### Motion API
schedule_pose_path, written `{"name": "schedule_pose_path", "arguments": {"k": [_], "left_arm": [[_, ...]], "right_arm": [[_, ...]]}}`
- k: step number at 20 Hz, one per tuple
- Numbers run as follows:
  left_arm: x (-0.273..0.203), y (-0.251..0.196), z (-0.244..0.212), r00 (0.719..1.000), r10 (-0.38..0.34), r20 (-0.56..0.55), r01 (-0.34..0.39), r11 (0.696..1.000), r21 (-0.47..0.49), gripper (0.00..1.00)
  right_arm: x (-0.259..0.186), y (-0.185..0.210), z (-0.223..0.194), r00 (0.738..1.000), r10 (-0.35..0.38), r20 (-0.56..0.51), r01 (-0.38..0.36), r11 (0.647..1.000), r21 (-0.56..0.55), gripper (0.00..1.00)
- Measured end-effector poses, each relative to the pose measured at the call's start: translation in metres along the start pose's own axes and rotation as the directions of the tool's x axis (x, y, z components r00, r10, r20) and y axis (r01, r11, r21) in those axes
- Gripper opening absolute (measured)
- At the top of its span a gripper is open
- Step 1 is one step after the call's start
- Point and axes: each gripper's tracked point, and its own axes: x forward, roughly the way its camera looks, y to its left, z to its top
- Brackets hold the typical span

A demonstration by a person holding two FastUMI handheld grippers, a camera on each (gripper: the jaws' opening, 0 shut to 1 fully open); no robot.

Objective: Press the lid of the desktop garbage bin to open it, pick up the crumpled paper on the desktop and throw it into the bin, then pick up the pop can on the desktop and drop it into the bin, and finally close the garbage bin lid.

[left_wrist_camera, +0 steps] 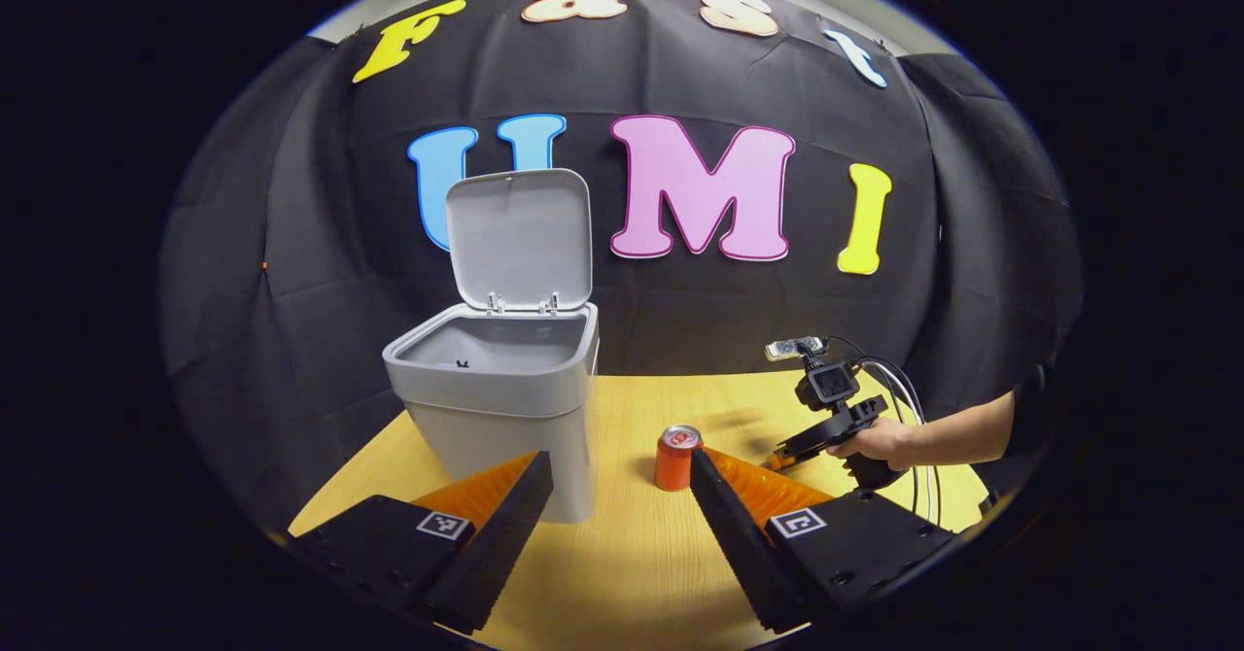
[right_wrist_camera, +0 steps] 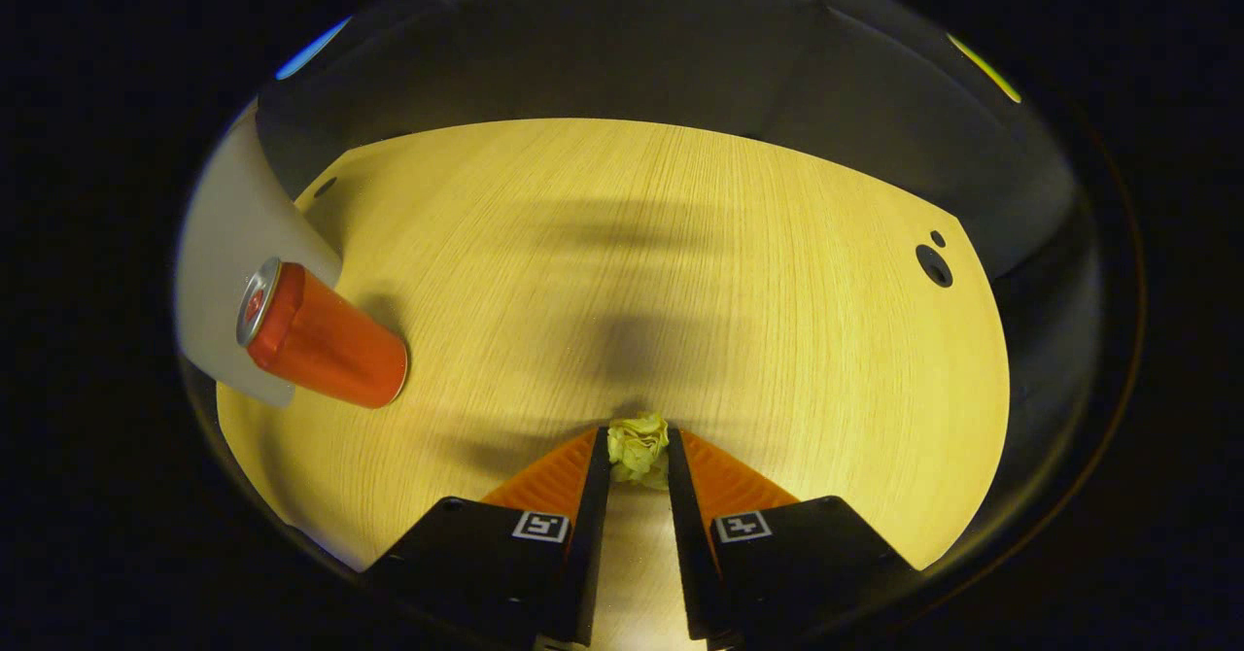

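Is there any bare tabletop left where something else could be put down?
Yes. A wide bare stretch of table lies beyond the crumpled paper held in the right gripper. Bare wood also lies in front of the pop can. It is crowded where the can stands near the bin.

We are looking down on the wooden desktop (right_wrist_camera: 680,243), where the right gripper (right_wrist_camera: 639,457) is clamping the crumpled paper (right_wrist_camera: 639,447) between both fingers. At far left, the red pop can (right_wrist_camera: 326,338) is standing against the grey garbage bin (right_wrist_camera: 228,243).
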Motion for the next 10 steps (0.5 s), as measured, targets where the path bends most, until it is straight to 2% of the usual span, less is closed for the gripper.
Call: {"name": "schedule_pose_path", "arguments": {"k": [3,6,10], "left_arm": [[0.002,-0.006,0.005,1.0,-0.012,0.011,0.012,1.0,0.0,0.94],[0.0,-0.009,0.008,0.999,-0.025,0.022,0.025,1.0,-0.006,0.96],[-0.002,-0.01,0.015,0.998,-0.043,0.044,0.043,0.999,0.003,0.96]], "right_arm": [[-0.009,-0.007,0.003,0.999,-0.028,0.02,0.028,0.999,-0.032,0.4],[-0.045,-0.012,0.016,0.993,-0.055,0.107,0.062,0.996,-0.06,0.4],[-0.116,-0.004,0.046,0.956,-0.065,0.286,0.076,0.997,-0.029,0.4]]}}
